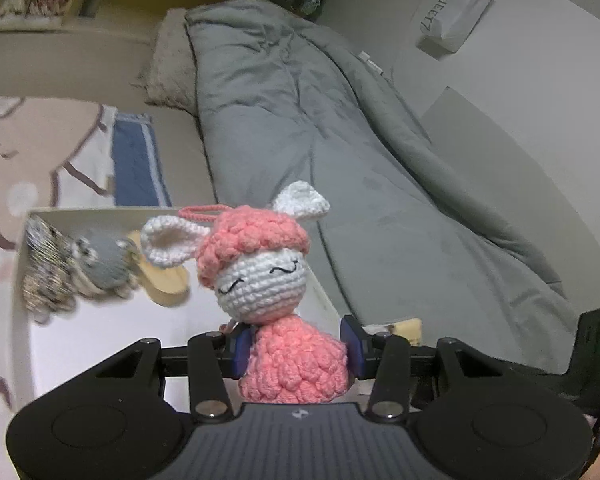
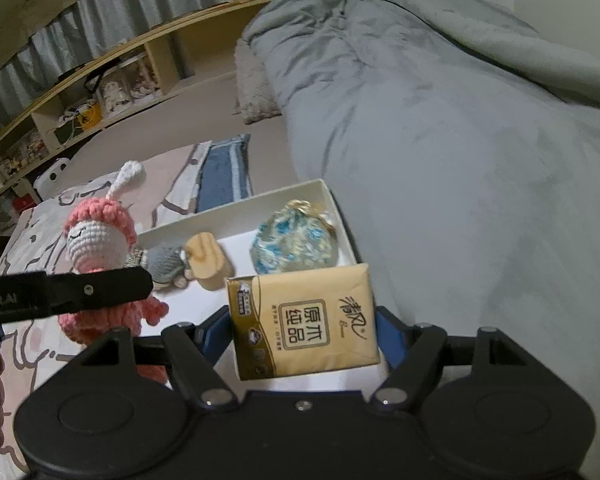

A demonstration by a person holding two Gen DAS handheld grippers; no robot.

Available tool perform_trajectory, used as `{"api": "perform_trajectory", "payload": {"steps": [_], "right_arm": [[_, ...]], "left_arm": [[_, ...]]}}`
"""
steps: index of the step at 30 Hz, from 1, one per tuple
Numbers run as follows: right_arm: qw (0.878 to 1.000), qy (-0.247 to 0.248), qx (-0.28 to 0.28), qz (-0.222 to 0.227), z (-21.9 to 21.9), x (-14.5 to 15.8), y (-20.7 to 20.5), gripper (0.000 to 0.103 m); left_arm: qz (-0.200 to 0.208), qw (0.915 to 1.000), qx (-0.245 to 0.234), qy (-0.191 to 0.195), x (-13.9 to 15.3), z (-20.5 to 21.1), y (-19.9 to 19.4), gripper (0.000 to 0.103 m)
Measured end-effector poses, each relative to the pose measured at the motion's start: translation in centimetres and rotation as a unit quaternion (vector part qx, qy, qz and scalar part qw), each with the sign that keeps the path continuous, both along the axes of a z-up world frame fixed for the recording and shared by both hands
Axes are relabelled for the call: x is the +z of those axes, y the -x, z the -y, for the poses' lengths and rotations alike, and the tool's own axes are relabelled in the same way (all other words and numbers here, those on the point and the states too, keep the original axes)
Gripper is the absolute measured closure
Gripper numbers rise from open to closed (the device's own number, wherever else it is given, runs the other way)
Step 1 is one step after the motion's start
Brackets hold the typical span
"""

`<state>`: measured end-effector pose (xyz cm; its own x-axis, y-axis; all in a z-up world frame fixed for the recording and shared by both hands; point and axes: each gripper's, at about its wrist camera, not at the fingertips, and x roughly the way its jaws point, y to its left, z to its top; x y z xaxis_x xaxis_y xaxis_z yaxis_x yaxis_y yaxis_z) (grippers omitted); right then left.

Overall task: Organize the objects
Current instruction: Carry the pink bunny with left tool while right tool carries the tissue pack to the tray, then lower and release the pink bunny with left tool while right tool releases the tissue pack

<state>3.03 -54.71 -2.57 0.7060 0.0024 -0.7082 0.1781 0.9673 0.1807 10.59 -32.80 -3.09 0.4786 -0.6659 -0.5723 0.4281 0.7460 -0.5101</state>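
Left wrist view: left gripper (image 1: 296,350) clamped on pink body of crocheted bunny (image 1: 266,280), held upright above near edge of white box (image 1: 24,280); grey knitted toy (image 1: 100,262) and wooden piece (image 1: 166,284) lying toward far left corner of box.

Right wrist view: right gripper (image 2: 304,332) gripping tan tissue pack (image 2: 304,326) over near right corner of box; blue-and-gold pouch (image 2: 292,242) resting against right wall; grey quilt (image 2: 460,140) alongside.

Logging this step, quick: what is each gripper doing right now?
Left gripper: closed on the crochet bunny.
Right gripper: closed on the tissue pack.
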Motion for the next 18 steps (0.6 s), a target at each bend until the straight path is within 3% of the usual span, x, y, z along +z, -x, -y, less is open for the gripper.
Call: {"api": "perform_trajectory", "payload": {"steps": [4,9,18], "right_arm": [[1.000,-0.003,-0.003,-0.005,0.6,-0.7,0.1,0.028],[1.000,-0.004,0.002,-0.014,0.9,-1.5,-0.1,0.028],[0.995,0.048,0.070,-0.054,-0.9,-3.5,-1.9,0.028]], "left_arm": [[-0.019,0.9998,-0.003,0.010,-1.6,1.2,-0.3,0.056],[-0.041,0.9991,0.007,-0.013,-4.5,2.0,-0.8,0.056],[-0.064,0.9969,0.011,-0.046,-7.6,1.3,-2.0,0.056]]}}
